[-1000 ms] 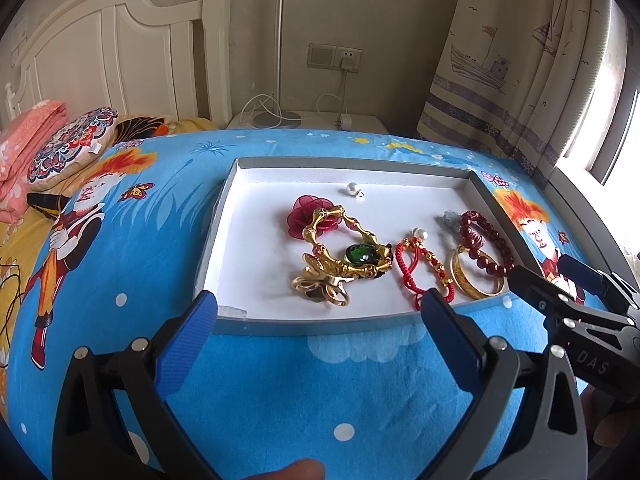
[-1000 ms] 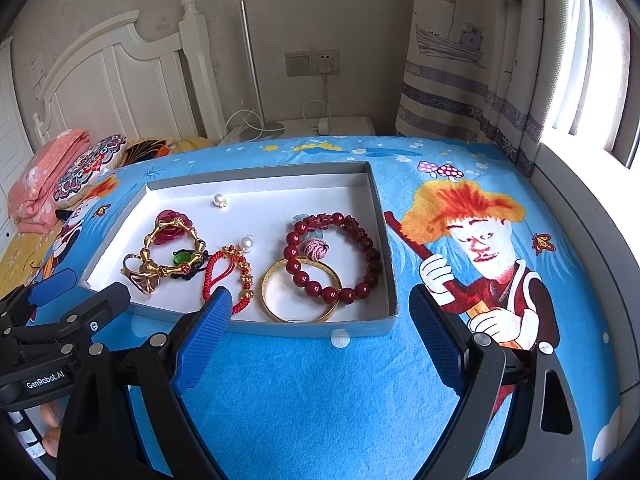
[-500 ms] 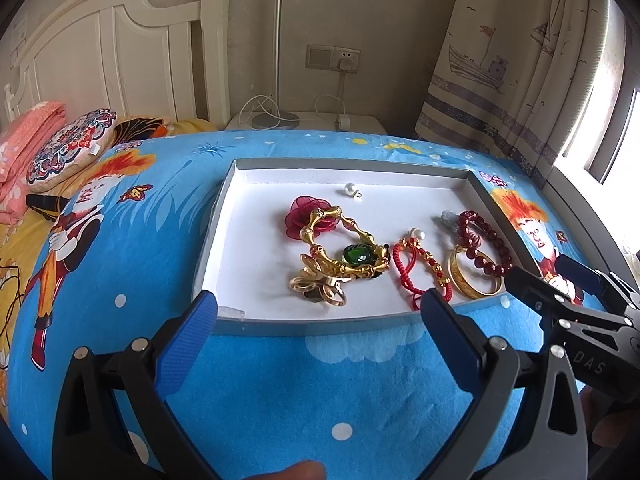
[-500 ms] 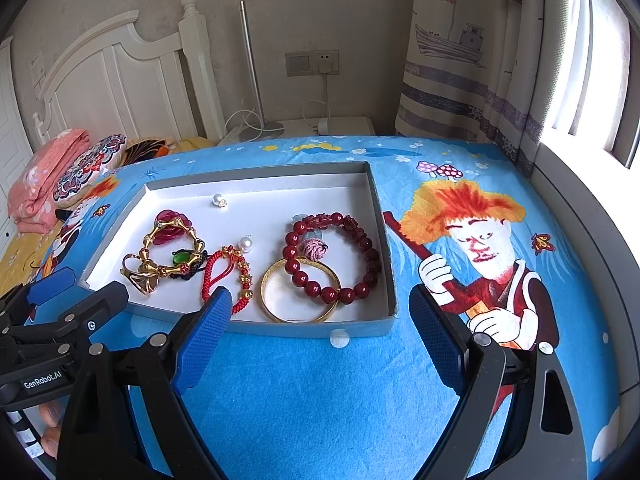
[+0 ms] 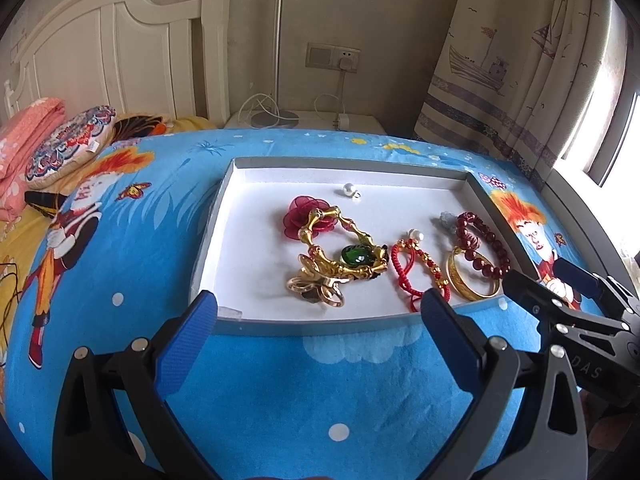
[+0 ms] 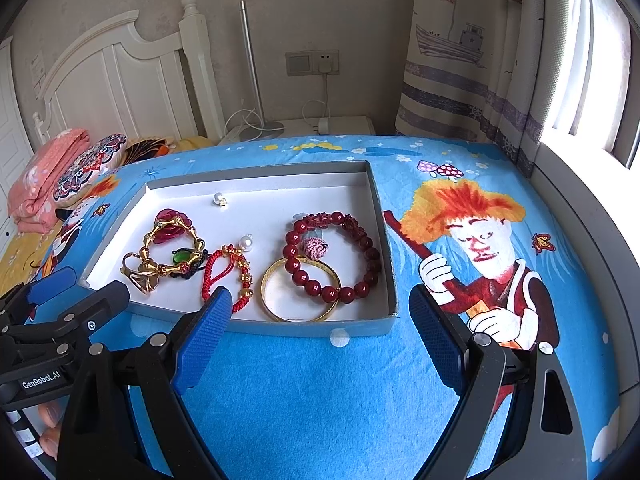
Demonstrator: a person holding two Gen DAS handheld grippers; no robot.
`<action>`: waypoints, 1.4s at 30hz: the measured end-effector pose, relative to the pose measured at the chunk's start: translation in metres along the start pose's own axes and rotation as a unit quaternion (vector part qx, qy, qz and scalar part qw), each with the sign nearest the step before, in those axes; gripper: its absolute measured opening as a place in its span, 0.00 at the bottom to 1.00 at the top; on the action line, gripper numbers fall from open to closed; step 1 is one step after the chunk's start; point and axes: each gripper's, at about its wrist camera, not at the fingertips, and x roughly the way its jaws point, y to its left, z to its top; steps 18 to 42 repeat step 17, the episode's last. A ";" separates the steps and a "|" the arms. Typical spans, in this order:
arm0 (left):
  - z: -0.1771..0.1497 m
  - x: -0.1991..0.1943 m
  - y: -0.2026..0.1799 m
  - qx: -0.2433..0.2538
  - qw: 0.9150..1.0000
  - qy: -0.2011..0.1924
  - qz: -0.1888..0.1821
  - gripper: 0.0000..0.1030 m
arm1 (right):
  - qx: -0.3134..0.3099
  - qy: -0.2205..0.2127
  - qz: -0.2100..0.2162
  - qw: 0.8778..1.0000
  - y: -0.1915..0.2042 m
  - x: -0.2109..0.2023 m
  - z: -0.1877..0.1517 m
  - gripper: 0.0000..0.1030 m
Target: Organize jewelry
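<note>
Jewelry lies loose in the shallow tray [image 6: 382, 240] on the bed: the red bead bracelet [image 6: 332, 256] overlaps the stiff, slick gold bangle [image 6: 300, 294]. Both the left gripper [image 5: 320, 344] and the right gripper [image 6: 320, 340] gape empty; I'd pinch the light beads at the free outer arc.

A home bedroom: white headboard [image 5: 116, 52], cartoon bedsheet [image 6: 320, 392], pillows [image 5: 68, 140], boat-print curtain [image 6: 460, 52].

My left gripper [image 6: 44, 292] reads "GenRobot.AI" in the right wrist view; my right gripper [image 5: 560, 280] shows "DAS" in the left wrist view.
</note>
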 end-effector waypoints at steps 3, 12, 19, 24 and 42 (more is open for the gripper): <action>0.001 -0.003 -0.005 0.010 1.000 -0.007 0.002 0.96 | -0.001 0.000 0.000 1.000 0.000 0.000 -0.001 0.82; 0.000 0.000 -0.009 0.024 1.000 -0.002 0.003 0.96 | 0.000 0.001 0.000 1.000 0.000 0.000 -0.001 0.82; 0.002 -0.002 -0.007 0.020 1.000 -0.006 0.002 0.96 | 0.000 0.001 0.000 1.000 -0.001 0.001 -0.002 0.82; 0.002 -0.002 -0.007 0.020 1.000 -0.006 0.002 0.96 | 0.000 0.001 0.000 1.000 -0.001 0.001 -0.002 0.82; 0.002 -0.002 -0.007 0.020 1.000 -0.006 0.002 0.96 | 0.000 0.001 0.000 1.000 -0.001 0.001 -0.002 0.82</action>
